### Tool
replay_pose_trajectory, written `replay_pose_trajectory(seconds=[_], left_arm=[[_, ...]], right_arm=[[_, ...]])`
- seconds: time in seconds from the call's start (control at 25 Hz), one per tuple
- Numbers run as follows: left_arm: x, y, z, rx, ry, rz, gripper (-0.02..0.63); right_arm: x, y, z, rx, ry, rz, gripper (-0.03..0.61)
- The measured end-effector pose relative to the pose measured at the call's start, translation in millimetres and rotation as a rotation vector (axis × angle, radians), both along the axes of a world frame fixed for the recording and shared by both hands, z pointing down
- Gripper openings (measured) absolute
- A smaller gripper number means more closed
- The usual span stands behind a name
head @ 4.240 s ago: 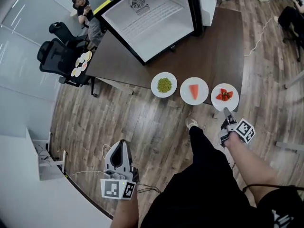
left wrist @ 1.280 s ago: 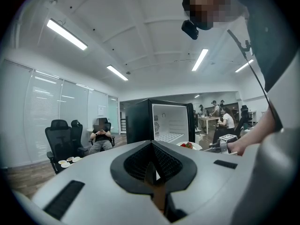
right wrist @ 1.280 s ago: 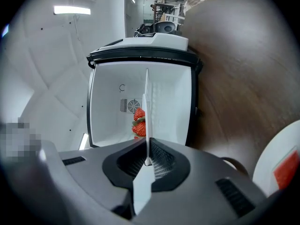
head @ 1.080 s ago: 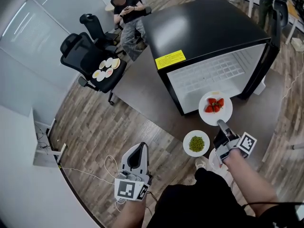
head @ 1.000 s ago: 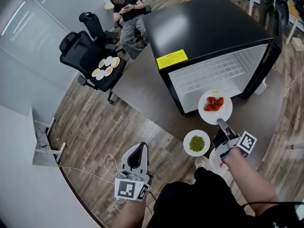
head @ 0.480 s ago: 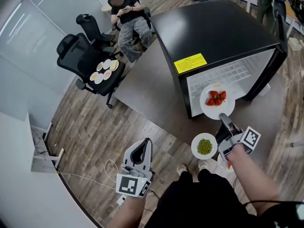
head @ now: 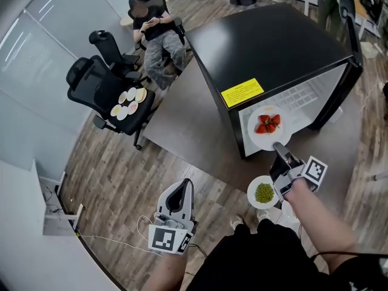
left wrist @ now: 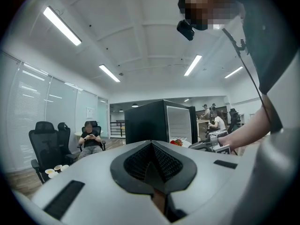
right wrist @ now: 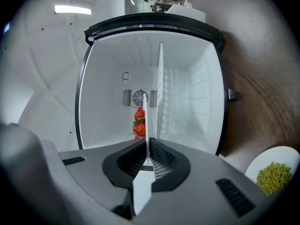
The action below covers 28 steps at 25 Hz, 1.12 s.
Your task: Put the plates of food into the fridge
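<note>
The plate of strawberries (head: 267, 128) hangs from a thin pinch on its near rim, so it may tip and spill berries, or its far rim may knock the fridge (head: 273, 47) at the front edge. The right gripper (head: 277, 148) has its jaws clamped on that rim, and the plate reaches ahead of them into the open front. The left gripper (head: 185, 185) has its jaws together, empty.

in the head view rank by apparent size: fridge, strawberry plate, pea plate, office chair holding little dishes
1. fridge
2. office chair
3. strawberry plate and pea plate: about alike; the strawberry plate is held up nearer the camera, so I won't rank them.
</note>
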State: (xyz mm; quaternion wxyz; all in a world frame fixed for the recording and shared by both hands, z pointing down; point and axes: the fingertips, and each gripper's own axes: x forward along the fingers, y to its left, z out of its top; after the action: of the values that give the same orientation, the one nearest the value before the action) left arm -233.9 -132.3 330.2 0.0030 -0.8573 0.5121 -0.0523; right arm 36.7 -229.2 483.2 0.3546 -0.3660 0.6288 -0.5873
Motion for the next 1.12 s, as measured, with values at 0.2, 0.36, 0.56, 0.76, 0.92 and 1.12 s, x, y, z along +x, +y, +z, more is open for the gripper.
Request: replay_pose_trajectory(seconds=[0.2, 0.36, 0.56, 0.76, 0.92, 1.12], left_arm=[[-7, -6, 3, -0.006, 0.007, -0.014, 0.005], [-9, -12, 5, -0.012, 0.009, -0.017, 0.005], [-14, -20, 5, -0.019, 0.010, -0.025, 0.005], [-21, -24, 8, -0.026, 0.015, -0.043, 0.005], [-29, -26, 10, -0.032, 0.019, -0.065, 0.005], [-32, -29, 13, -0.041, 0.025, -0.082, 0.005]], right_arm=[[-5, -9, 9, -0.034, -0.007, 0.001, 0.020], [-9, -18, 15, -0.061, -0.003, 0.000, 0.020], [-12, -31, 16, -0.083, -0.016, 0.012, 0.020], [-14, -44, 15, -0.095, -0.026, 0.018, 0.020], [-17, -54, 15, -0.105, -0.020, 0.012, 0.021], [-22, -65, 14, -0.120, -0.020, -0.004, 0.021]])
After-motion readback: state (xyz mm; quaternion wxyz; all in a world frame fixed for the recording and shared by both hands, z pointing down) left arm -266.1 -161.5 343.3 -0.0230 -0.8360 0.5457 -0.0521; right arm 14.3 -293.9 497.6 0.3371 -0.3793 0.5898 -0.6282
